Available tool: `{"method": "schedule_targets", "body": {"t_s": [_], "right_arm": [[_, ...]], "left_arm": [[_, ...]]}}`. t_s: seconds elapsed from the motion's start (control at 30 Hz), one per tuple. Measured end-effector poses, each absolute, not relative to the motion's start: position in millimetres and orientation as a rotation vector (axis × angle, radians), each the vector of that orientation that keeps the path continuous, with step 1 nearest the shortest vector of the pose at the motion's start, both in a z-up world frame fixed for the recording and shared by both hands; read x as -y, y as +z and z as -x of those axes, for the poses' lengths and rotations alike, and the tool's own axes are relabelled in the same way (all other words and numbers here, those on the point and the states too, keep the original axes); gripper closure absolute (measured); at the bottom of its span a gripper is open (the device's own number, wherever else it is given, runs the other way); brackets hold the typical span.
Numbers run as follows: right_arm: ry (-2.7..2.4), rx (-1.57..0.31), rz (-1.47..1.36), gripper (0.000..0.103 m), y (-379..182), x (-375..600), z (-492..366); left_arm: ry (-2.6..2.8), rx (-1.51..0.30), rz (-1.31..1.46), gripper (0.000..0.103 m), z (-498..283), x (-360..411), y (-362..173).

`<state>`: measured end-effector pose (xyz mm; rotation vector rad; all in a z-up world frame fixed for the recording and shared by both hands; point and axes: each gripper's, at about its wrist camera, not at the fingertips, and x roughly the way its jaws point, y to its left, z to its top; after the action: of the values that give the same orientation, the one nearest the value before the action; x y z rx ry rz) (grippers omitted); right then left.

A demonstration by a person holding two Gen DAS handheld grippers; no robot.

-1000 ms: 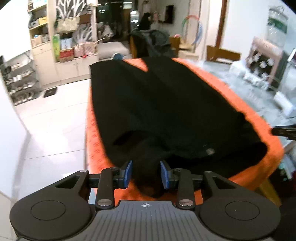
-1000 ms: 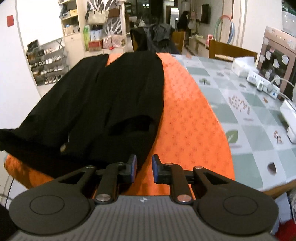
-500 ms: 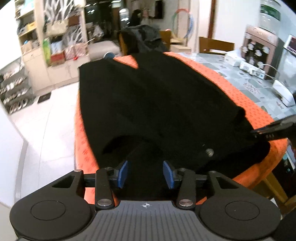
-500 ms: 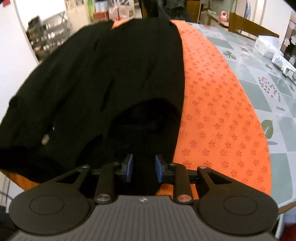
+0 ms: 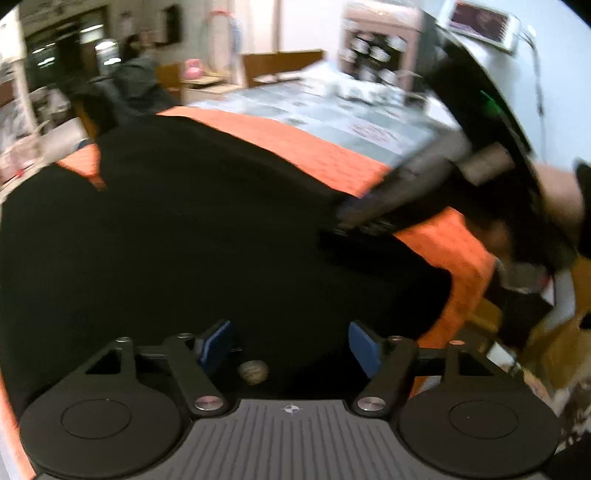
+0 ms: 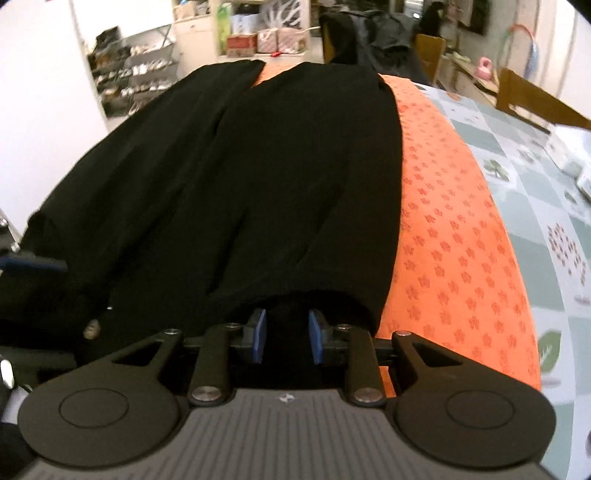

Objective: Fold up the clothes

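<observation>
Black trousers [image 6: 280, 177] lie flat on an orange cloth [image 6: 454, 236], legs running away from me; they fill the left wrist view [image 5: 184, 236] too. My right gripper [image 6: 285, 336] is open, its blue pads on either side of the waistband's right end. My left gripper [image 5: 291, 349] is open wide over the waistband's left part, next to a metal button [image 5: 253, 371]. The right gripper also shows blurred in the left wrist view [image 5: 373, 214].
The orange cloth covers a table with a patterned grey-green cover [image 6: 546, 206]. White boxes and cables [image 5: 365, 88] lie on its far right side. Chairs with dark clothes [image 6: 369, 33] stand at the far end. Shelves [image 6: 133, 81] stand at back left.
Both grippers have come down and forward onto the waistband. The left gripper has swung right and opened wider. The right gripper's pads now straddle the fabric edge.
</observation>
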<state>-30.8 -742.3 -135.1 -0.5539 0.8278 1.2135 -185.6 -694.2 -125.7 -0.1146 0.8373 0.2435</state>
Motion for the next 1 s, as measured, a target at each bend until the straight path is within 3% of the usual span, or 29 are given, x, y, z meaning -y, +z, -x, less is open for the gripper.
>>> {"method": "schedule_targets", "body": {"t_s": [0.1,0.17,0.23,0.33,0.63,1.0], "right_arm": [[1.216,-0.834,0.550,0.075,-142.4,735.0,22.3],[1.223,-0.829,0.525,0.075,-145.4,736.3,20.7],[1.229,-0.816,0.511,0.075,-146.3,739.2,20.0],[1.238,-0.800,0.520,0.075,-144.9,743.3,20.2],[1.308,-0.905,0.565,0.071,-149.6,727.2,1.8],[1.267,-0.535,0.407,0.070,-129.2,731.4,22.9]], "left_arm": [[0.177,-0.851,0.054,0.028,168.5,706.4,-140.0],[0.176,-0.858,0.020,0.033,159.4,708.9,-145.6],[0.174,-0.856,0.007,0.066,153.4,709.4,-148.1],[0.183,-0.816,0.023,0.088,153.2,708.9,-141.7],[0.164,-0.741,0.003,0.091,160.8,713.1,-120.0],[0.129,-0.703,0.089,0.092,164.3,706.8,-104.0]]}}
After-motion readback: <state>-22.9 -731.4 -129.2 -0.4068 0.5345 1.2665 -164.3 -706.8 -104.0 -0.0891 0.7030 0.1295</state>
